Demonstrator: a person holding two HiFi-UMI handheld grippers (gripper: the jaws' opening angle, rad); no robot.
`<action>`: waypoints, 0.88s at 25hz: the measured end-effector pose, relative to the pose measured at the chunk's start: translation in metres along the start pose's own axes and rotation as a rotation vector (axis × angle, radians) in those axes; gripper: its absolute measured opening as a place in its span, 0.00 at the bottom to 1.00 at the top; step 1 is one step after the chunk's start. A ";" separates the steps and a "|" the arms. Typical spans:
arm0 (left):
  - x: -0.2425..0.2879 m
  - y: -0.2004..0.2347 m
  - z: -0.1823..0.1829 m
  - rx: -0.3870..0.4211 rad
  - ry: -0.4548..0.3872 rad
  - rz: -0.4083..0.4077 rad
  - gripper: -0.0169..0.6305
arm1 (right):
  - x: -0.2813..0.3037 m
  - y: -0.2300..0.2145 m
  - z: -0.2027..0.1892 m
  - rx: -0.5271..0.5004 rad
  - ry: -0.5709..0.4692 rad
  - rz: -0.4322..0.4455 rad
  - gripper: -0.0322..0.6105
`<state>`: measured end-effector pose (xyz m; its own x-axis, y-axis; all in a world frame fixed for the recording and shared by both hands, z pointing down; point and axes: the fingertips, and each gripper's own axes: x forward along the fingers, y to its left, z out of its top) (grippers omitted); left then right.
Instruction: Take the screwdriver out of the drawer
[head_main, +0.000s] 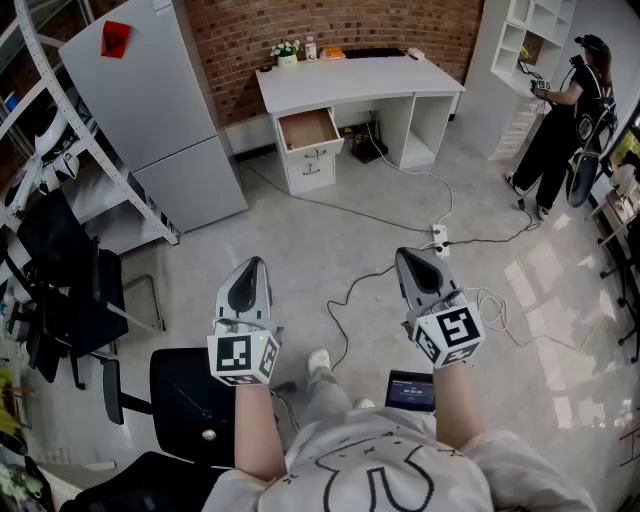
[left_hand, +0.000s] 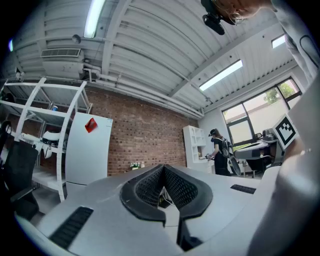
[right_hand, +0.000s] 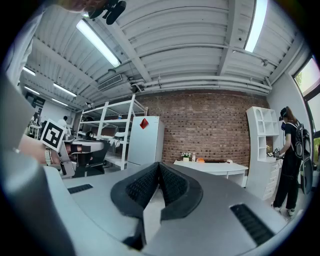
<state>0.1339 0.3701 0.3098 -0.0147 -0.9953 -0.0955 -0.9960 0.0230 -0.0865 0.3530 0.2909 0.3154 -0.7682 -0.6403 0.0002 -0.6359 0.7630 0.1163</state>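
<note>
Two smooth grey shells: left gripper (head_main: 255, 263) and right gripper (head_main: 404, 254), ribbed black jaws pressed together, empty. Well ahead across open floor (head_main: 330, 235), the white worktop's (head_main: 360, 80) wood-lined drawer (head_main: 308, 130) stands pulled out; screwdriver not discernible.

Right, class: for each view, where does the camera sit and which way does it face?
Head view: on the person's head, facing down at floor; both forearms, left gripper, right gripper show.
Left gripper view: on that gripper, along its shut jaws toward fridge.
Right gripper view: likewise, jaws shut, toward desk.
All share the fridge.
</note>
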 end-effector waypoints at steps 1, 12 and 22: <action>0.005 0.003 0.000 0.003 0.001 -0.001 0.05 | 0.006 -0.001 0.001 0.000 -0.001 -0.001 0.08; 0.080 0.062 -0.011 -0.021 -0.009 -0.001 0.05 | 0.089 -0.023 0.003 -0.010 -0.001 -0.018 0.08; 0.154 0.142 -0.022 -0.032 -0.004 -0.016 0.05 | 0.200 -0.031 0.012 -0.026 0.010 -0.003 0.08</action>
<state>-0.0112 0.2183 0.3042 0.0015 -0.9952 -0.0982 -0.9984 0.0041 -0.0567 0.2183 0.1400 0.2998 -0.7652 -0.6438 0.0092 -0.6363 0.7583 0.1416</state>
